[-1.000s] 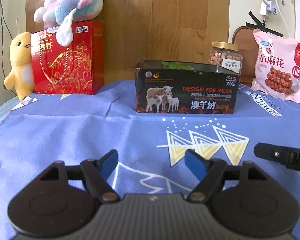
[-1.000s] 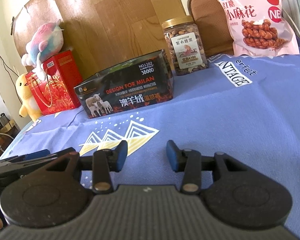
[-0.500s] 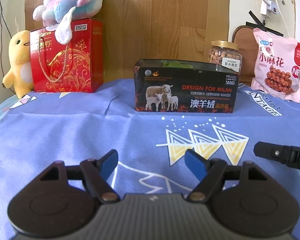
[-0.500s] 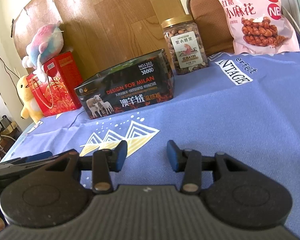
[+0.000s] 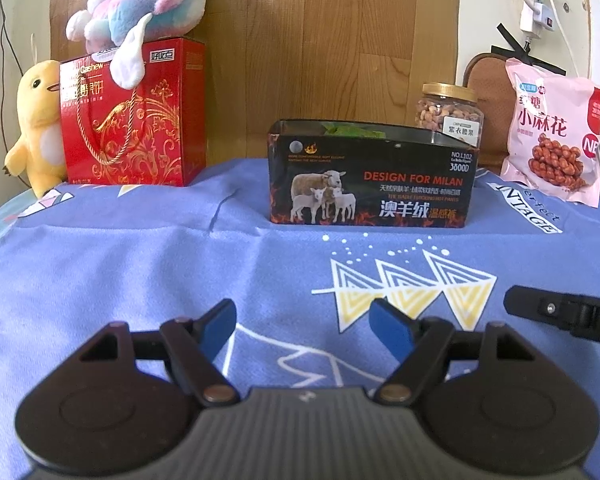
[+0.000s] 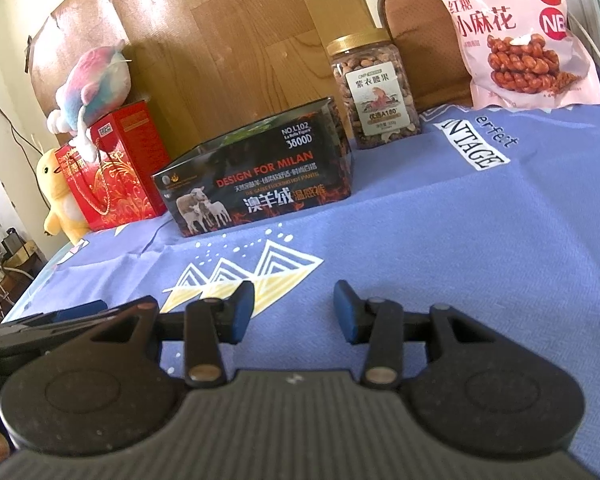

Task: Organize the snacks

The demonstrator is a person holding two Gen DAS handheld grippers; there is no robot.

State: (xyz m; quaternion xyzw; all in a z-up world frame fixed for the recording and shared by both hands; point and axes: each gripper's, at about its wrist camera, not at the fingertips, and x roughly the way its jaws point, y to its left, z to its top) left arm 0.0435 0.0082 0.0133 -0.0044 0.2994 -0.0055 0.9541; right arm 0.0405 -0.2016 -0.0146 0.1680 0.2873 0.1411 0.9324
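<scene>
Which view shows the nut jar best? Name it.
The right wrist view: the nut jar stands fully visible, gold lid to base, label facing the camera. In the left wrist view the black box hides its lower half.

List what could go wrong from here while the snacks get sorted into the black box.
1. The pink snack bag leans upright against a chair; a pinch may crush the twists or tip it.
2. The nut jar stands close behind the black box; reaching over might knock either.
3. Both grippers, left and right, sit close together and could collide.
</scene>
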